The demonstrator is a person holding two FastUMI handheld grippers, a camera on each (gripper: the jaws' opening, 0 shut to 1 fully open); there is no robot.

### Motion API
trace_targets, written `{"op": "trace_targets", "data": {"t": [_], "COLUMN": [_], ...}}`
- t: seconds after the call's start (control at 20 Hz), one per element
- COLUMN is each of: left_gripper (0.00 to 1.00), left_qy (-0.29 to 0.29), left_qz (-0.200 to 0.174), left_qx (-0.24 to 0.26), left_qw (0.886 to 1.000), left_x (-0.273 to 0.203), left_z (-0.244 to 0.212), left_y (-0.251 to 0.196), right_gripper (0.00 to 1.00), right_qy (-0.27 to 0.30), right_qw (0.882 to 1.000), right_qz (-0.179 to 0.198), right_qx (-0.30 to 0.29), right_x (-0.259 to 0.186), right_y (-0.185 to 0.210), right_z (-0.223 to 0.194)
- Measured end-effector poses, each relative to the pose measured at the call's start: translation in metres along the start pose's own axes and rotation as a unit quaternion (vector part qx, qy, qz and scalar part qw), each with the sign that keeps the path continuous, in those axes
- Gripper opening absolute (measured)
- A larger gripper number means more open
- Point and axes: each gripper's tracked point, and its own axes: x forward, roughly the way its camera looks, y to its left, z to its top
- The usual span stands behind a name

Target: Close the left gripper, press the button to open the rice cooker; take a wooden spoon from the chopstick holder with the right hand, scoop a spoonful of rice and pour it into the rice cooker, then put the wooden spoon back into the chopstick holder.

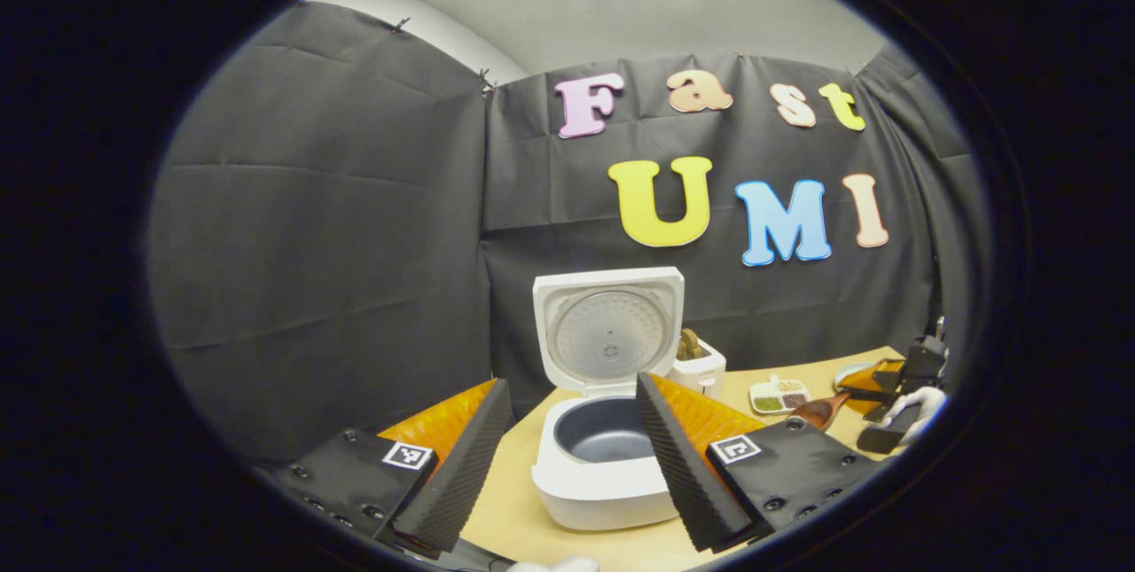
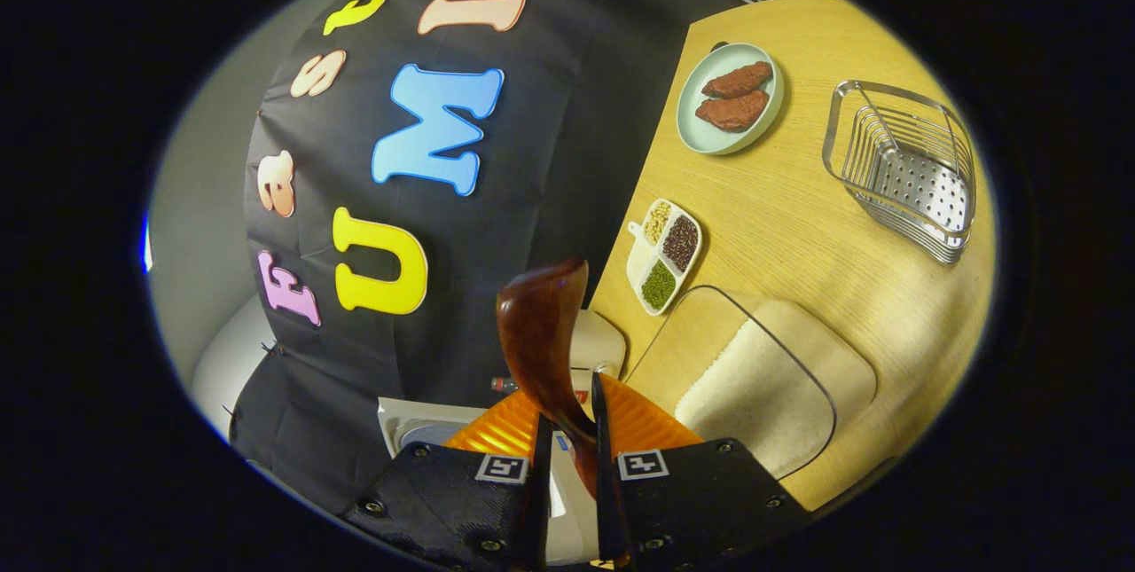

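Observation:
The white rice cooker stands open on the wooden table, its lid upright and the dark inner pot bare. My left gripper hovers open in front of it, one finger on each side of the pot. Behind the cooker stands the white chopstick holder. At the far right a gloved hand holds my right gripper. My right gripper is shut on the handle of the dark wooden spoon. Rice lies in a clear container just right of the spoon. Whether the spoon carries rice I cannot tell.
A sectioned dish of grains lies beyond the rice container. Farther off are a plate with two brown pieces and a wire basket. The black cloth wall runs close behind the cooker along the table's back edge.

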Motion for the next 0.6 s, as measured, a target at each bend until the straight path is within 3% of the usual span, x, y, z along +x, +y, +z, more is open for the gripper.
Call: {"op": "trace_targets", "data": {"t": [0.25, 0.4, 0.6], "left_gripper": [1.00, 0.98, 1.00], "left_qy": [0.004, -0.002, 0.004], "left_qz": [0.008, 0.021, 0.036], "left_qx": [-0.005, 0.001, -0.011], "left_qw": [1.000, 1.000, 0.999], "left_x": [-0.004, -0.007, -0.013], "left_z": [-0.015, -0.019, -0.028], "left_y": [0.012, 0.023, 0.036], "right_gripper": [0.22, 0.22, 0.22], "right_qy": [0.019, 0.038, 0.076], "right_qw": [0.999, 0.997, 0.993], "right_qz": [0.030, 0.058, 0.077], "right_qx": [0.010, -0.022, -0.039], "right_x": [0.003, 0.018, 0.049], "right_y": [0.077, 0.133, 0.170], "right_z": [-0.025, -0.060, -0.125]}}
